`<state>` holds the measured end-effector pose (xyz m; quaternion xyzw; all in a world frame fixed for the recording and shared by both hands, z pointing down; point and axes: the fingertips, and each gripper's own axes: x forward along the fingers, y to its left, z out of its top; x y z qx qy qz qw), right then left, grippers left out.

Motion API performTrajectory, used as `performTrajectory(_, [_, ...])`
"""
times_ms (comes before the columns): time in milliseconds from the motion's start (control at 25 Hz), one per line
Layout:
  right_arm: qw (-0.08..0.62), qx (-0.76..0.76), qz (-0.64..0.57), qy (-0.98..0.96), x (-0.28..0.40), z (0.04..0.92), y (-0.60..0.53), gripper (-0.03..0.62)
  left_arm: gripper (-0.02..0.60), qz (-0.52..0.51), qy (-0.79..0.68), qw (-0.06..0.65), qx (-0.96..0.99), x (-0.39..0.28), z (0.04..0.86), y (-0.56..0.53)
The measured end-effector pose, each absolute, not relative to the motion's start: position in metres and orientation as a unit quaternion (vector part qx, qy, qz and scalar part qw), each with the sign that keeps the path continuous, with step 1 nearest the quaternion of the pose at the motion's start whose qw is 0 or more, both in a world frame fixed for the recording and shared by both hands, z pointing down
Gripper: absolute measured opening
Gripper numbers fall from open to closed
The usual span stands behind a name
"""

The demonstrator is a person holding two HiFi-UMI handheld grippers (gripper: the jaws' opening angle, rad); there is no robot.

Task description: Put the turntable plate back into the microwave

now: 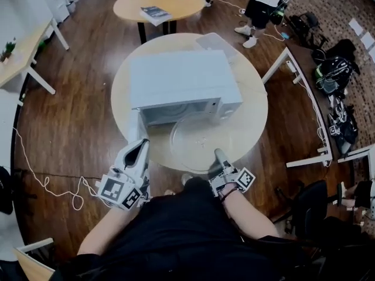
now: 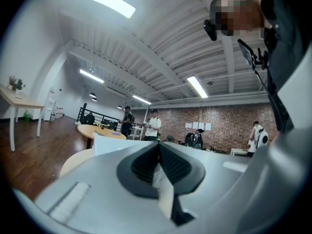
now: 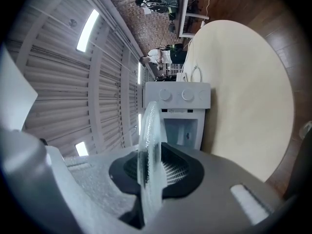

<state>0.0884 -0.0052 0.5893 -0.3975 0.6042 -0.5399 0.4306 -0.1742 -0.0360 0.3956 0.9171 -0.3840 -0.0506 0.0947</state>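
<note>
Insertion step: the turntable plate is being gripped by its near rim in the right gripper at the open microwave mouth, the left gripper, jaws together and empty, is being held beside the door, and next the plate likely needs sliding in level and seating.

Open-plan office or lab space: wood floor, round tables, brick wall, ceiling strip lights, loose cables, bags, people standing about.
</note>
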Motion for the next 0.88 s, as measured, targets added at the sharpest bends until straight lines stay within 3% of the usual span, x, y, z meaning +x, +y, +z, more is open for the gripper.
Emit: performTrajectory(880, [0.387,-0.328,-0.593,0.625,0.062,0.592,-0.054,0.037,0.006,-0.019,-0.472,0.087,0.877,-0.184,0.4,-0.044])
